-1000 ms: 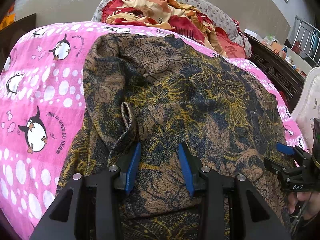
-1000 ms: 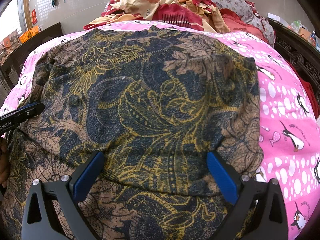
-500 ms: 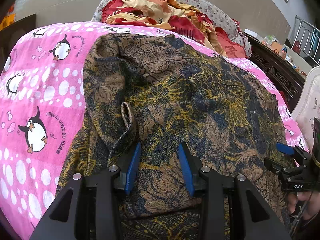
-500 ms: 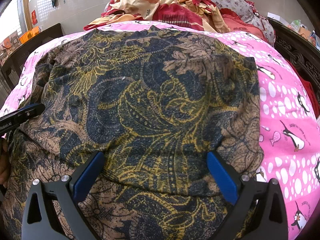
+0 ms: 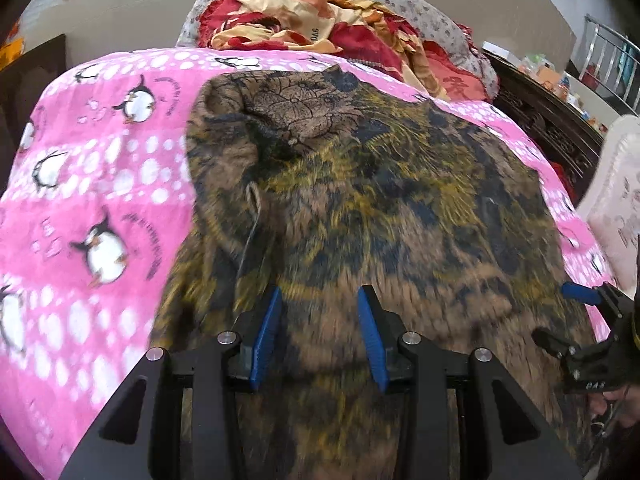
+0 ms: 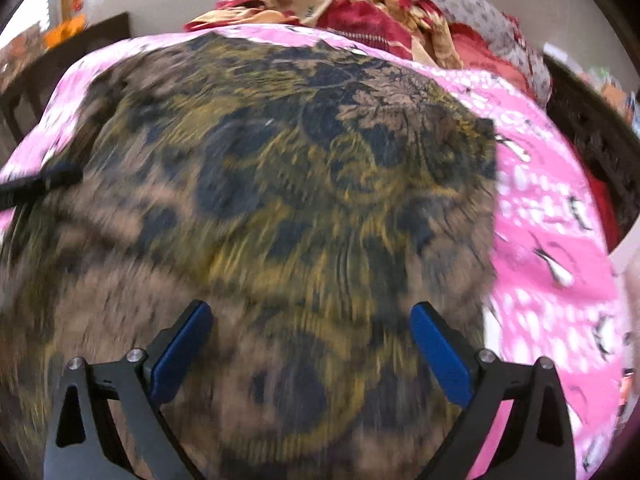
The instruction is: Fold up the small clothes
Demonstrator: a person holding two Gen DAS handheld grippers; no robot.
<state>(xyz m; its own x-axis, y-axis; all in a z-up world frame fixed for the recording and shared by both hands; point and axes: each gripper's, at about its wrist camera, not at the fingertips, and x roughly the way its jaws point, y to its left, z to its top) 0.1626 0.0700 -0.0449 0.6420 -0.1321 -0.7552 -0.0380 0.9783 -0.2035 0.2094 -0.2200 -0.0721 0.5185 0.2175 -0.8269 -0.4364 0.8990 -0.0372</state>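
my left fingers [image 5: 318,336] and right fingers [image 6: 308,350] are both released over the patterned garment [image 5: 380,208]; i should smooth it flat ahead of them before pinching the near edge.

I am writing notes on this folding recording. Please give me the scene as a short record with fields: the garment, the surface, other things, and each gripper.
garment: brown, dark blue and yellow patterned cloth, spread over the bed
surface: pink penguin blanket
background: heap of red and cream fabric at the far end
left gripper: jaws partly apart over the near cloth, nothing pinched
right gripper: jaws wide apart above the cloth, nothing between the pads
image quality: both views are motion-blurred
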